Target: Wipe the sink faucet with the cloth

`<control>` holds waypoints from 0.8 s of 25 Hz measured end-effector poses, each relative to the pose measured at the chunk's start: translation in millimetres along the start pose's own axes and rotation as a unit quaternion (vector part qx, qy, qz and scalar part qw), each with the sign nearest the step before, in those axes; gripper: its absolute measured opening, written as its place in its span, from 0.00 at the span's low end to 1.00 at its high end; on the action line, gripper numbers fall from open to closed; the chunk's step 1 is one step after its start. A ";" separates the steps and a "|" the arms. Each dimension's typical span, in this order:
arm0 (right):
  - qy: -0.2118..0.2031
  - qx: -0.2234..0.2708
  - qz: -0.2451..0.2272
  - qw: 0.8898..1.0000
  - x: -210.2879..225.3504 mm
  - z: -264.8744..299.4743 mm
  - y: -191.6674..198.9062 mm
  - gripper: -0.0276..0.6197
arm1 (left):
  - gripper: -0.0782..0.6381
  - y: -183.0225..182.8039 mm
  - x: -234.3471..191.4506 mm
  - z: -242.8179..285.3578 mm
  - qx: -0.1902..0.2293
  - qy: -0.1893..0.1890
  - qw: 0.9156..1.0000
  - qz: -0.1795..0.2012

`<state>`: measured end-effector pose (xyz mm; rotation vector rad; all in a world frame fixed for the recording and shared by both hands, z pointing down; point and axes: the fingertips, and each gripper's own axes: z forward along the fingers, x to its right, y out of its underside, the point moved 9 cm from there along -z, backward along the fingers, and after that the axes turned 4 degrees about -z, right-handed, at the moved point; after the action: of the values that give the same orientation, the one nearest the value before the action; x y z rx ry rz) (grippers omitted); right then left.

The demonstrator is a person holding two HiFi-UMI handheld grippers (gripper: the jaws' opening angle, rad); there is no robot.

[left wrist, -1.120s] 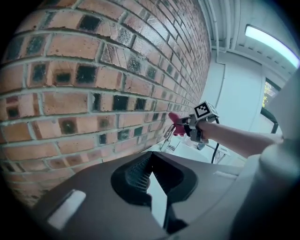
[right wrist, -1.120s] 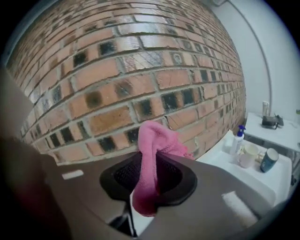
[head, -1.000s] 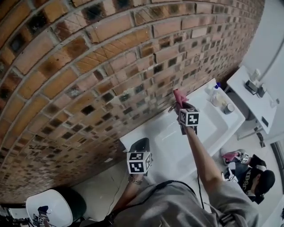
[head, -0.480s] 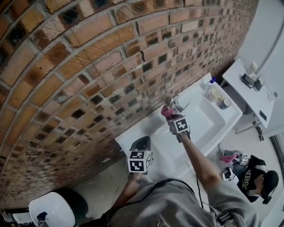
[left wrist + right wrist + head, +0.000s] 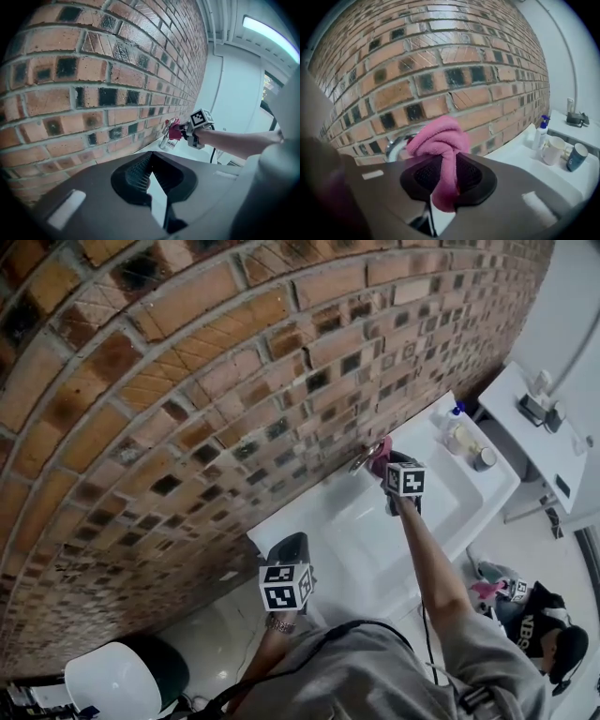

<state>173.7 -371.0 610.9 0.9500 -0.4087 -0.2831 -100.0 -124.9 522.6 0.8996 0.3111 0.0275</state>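
My right gripper [image 5: 389,468] is shut on a bunched pink cloth [image 5: 381,457] and holds it against the chrome faucet [image 5: 361,463] at the brick wall above the white sink [image 5: 366,531]. In the right gripper view the cloth [image 5: 439,139] bulges out of the jaws of the right gripper [image 5: 443,180] and hides most of the faucet [image 5: 396,145] behind it. My left gripper [image 5: 291,549] hangs low at the sink's near left corner, away from the faucet, shut with nothing in it. The left gripper view shows the faucet [image 5: 165,136] and the cloth [image 5: 174,130] far ahead of the left gripper [image 5: 150,161].
A pump bottle [image 5: 541,127] and two mugs [image 5: 553,150] stand on the sink's right end. A white side table [image 5: 530,442] with small items lies beyond it. A person [image 5: 534,638] crouches on the floor at lower right. A round white stool [image 5: 112,681] sits lower left.
The right gripper has carried the cloth down and left over the faucet, then back right along it. The left gripper has stayed low by the sink's corner.
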 end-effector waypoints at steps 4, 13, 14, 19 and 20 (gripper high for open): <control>0.037 -0.033 0.014 0.999 15.8 23.6 21.7 0.16 | 0.14 -0.1 -0.8 -2.9 -0.003 -0.004 1.000 -0.002; -0.047 -0.116 0.041 0.991 -8.9 49.4 68.8 0.16 | 0.14 6.6 -8.2 -7.4 -0.010 -0.018 1.000 -0.012; -0.059 -0.069 0.070 0.993 -16.5 40.8 59.1 0.16 | 0.14 6.8 -9.4 -8.0 -0.010 -0.020 1.000 -0.012; -0.009 0.073 0.158 0.985 -11.7 41.5 9.0 0.15 | 0.14 5.1 -18.6 -3.7 -0.010 -0.033 0.999 -0.020; 0.001 0.066 0.158 0.985 -10.6 46.7 15.5 0.15 | 0.14 6.1 -17.6 -4.8 -0.010 -0.033 0.999 -0.019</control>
<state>143.9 -391.9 645.6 0.9988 -0.5735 0.0356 -117.5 -120.1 529.0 0.8725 0.2656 -0.0345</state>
